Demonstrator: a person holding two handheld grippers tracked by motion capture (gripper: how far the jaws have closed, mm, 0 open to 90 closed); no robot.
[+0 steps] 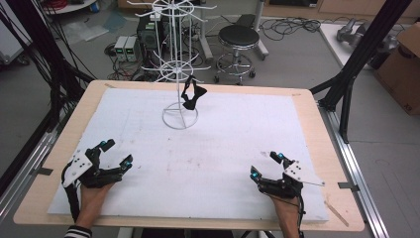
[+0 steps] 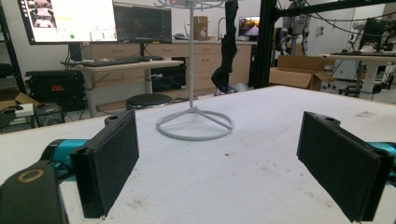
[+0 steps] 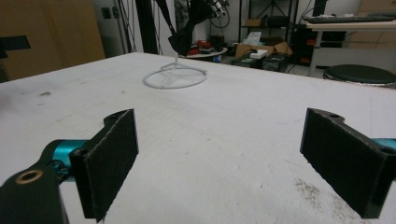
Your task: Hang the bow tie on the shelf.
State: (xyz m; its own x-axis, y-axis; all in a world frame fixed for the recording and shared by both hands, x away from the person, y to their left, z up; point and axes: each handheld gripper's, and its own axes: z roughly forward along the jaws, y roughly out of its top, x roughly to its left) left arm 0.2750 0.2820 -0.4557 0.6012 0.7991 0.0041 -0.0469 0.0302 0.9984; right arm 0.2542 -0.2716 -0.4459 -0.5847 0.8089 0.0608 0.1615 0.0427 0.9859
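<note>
A white wire display stand (image 1: 174,59) rises from a ring base (image 1: 180,117) at the back middle of the table. A black bow tie (image 1: 192,95) hangs from one of its lower hooks. The stand (image 2: 194,122) and the dangling bow tie (image 2: 227,51) appear ahead in the left gripper view, and the ring base (image 3: 175,75) with the bow tie (image 3: 186,32) in the right gripper view. My left gripper (image 1: 117,151) rests open near the front left. My right gripper (image 1: 266,164) rests open near the front right. Nothing sits between either pair of jaws.
The white mat (image 1: 208,163) covers the wooden table (image 1: 317,129). A black frame post (image 1: 356,59) stands off the table's right edge. Behind the table are a black stool (image 1: 237,44), cables and electronics on the floor, and a cardboard box (image 1: 403,64) at far right.
</note>
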